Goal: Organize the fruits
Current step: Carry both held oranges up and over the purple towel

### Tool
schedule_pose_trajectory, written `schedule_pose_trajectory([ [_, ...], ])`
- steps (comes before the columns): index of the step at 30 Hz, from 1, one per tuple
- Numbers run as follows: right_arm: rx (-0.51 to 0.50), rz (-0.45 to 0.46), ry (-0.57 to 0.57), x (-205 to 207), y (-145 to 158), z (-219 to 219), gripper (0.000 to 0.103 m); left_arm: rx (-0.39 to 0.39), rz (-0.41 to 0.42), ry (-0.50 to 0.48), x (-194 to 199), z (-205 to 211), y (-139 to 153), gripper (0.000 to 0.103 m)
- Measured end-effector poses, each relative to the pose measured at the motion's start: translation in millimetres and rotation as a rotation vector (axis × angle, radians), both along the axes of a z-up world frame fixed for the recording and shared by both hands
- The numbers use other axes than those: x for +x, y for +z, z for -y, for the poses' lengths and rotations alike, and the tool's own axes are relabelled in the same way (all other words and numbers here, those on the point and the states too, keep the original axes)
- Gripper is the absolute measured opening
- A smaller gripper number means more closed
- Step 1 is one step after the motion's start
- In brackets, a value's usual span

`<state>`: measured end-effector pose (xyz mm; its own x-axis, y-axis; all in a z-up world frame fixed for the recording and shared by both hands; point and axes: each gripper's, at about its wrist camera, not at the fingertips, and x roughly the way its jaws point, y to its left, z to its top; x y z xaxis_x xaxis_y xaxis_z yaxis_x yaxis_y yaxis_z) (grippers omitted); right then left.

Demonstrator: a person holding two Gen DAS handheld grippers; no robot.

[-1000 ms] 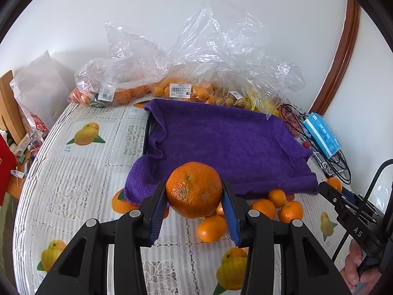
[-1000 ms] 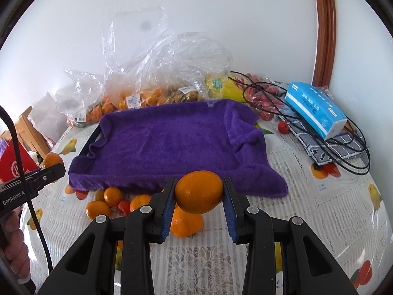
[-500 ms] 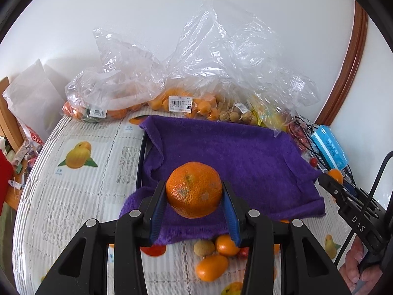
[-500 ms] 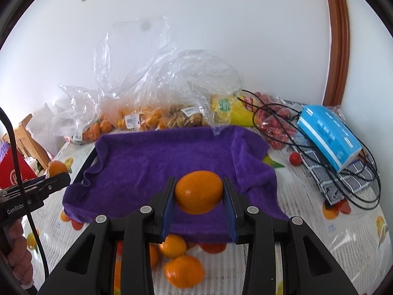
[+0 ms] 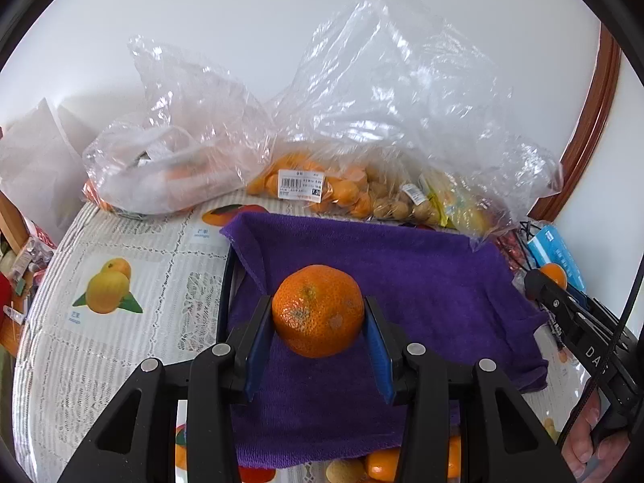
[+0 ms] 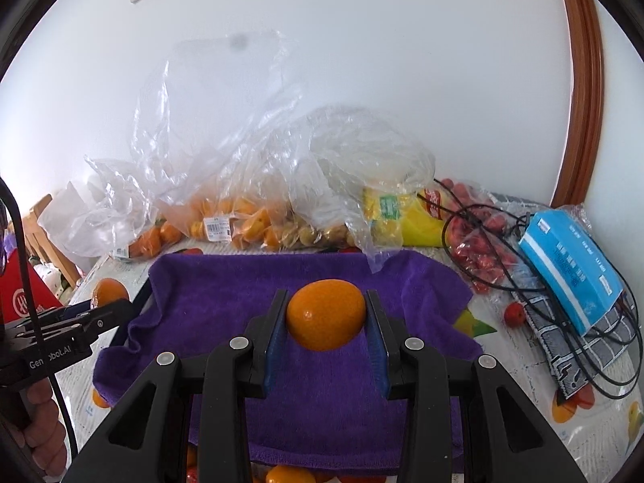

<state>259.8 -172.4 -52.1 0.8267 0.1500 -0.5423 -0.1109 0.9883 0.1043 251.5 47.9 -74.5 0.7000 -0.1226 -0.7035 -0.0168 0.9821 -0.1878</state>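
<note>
My left gripper (image 5: 318, 324) is shut on a large dimpled mandarin (image 5: 318, 310) and holds it above the near left part of the purple towel (image 5: 422, 281). My right gripper (image 6: 326, 328) is shut on a smooth orange (image 6: 326, 314) and holds it above the middle of the same towel (image 6: 225, 294). The towel lies over a dark tray whose rim (image 5: 225, 281) shows at the left. Each gripper shows in the other's view, the right one (image 5: 551, 281) and the left one (image 6: 108, 302). Loose small fruits (image 5: 382, 465) lie at the towel's near edge.
Clear plastic bags of oranges and small fruits (image 5: 314, 185) line the wall behind the towel. A yellow packet (image 6: 386, 213), red fruits in a bag (image 6: 479, 249), black cables (image 6: 563, 322) and a blue tissue pack (image 6: 571, 277) lie at the right. A lone red fruit (image 6: 514, 314) sits beside the towel.
Both grippers have moved forward with their fruits, from above the loose fruits on the tablecloth to above the purple towel. Both stay shut.
</note>
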Motion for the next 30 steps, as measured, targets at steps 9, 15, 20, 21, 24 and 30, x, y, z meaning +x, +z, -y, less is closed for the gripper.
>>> schedule_pose_trajectory([
  [9, 0.003, -0.062, -0.003, 14, -29, 4, 0.036, -0.023, -0.026, 0.016, 3, -9, -25, 0.041],
  [15, -0.011, -0.076, -0.007, 14, -40, 5, 0.036, -0.022, -0.040, 0.030, 6, -12, -29, 0.041],
  [20, -0.022, -0.085, -0.009, 15, -45, 4, 0.036, -0.012, -0.041, 0.021, 7, -8, -30, 0.041],
  [21, -0.024, -0.088, -0.008, 16, -47, 4, 0.036, -0.011, -0.045, 0.019, 7, -7, -31, 0.041],
  [24, -0.032, -0.098, -0.008, 16, -51, 3, 0.036, -0.013, -0.053, 0.017, 9, -7, -34, 0.041],
  [30, -0.042, -0.106, -0.003, 17, -54, 0, 0.036, -0.015, -0.059, 0.024, 9, -8, -35, 0.041],
])
